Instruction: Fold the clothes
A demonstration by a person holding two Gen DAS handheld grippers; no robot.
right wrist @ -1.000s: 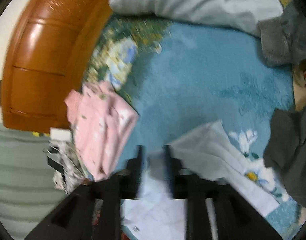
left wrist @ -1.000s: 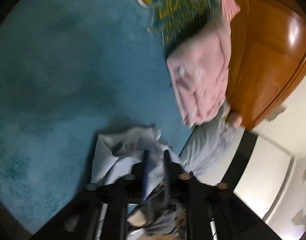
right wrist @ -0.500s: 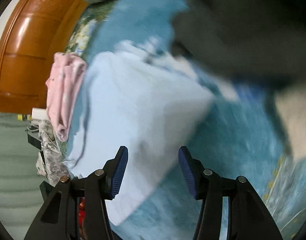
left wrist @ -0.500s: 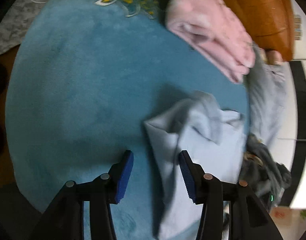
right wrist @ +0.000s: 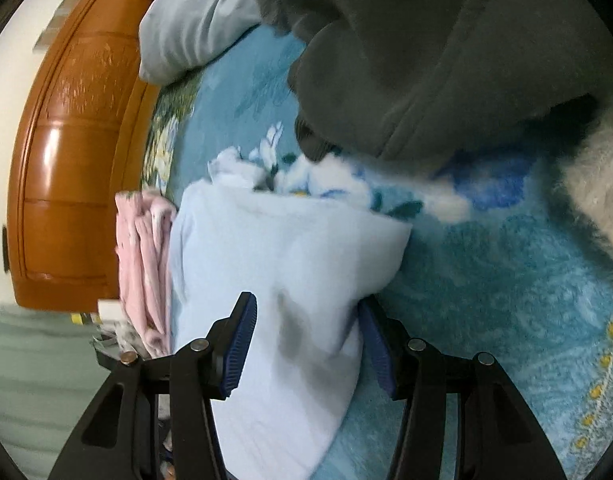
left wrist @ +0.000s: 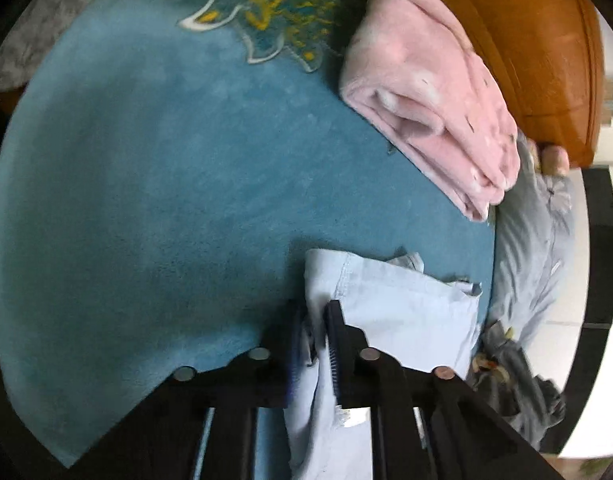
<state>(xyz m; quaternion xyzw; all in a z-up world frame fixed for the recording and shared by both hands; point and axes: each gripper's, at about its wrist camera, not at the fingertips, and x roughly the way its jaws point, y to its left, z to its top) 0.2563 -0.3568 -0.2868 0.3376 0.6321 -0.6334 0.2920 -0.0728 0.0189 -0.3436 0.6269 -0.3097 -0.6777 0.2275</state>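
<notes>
Teal plush blanket (left wrist: 154, 184) with a flower print covers the bed, and a glossy wooden headboard (left wrist: 546, 52) curves along its far edge. On it lies a pale blue garment (left wrist: 402, 312), partly folded, with a rumpled bit sticking out at its far end. The left gripper (left wrist: 314, 340) has its fingers drawn narrow, pinching the near edge of that garment; the cloth runs between them and hangs down out of the picture, so its lower part is cut off. In the right wrist view the same pale blue garment (right wrist: 282, 264) fills the middle, and the right gripper (right wrist: 306, 328) stands with its blue-padded fingers wide, one on each side of the cloth; the cloth covers the tip of the farther finger (right wrist: 376, 352), and whether either pad touches the fabric is hard to tell. A folded pink garment (left wrist: 430, 92) lies near the headboard, just beside the blue one in the right view. A grey-blue pillow (right wrist: 194, 20) sits against the headboard, with something small and skin-coloured at its top that is too blurred to name. A dark grey fleece garment (right wrist: 446, 52) looms close to the right camera and hides much of the bed behind it. Both views are smeared by motion, and the dark bundle at the right edge of the left view cannot be made out.
</notes>
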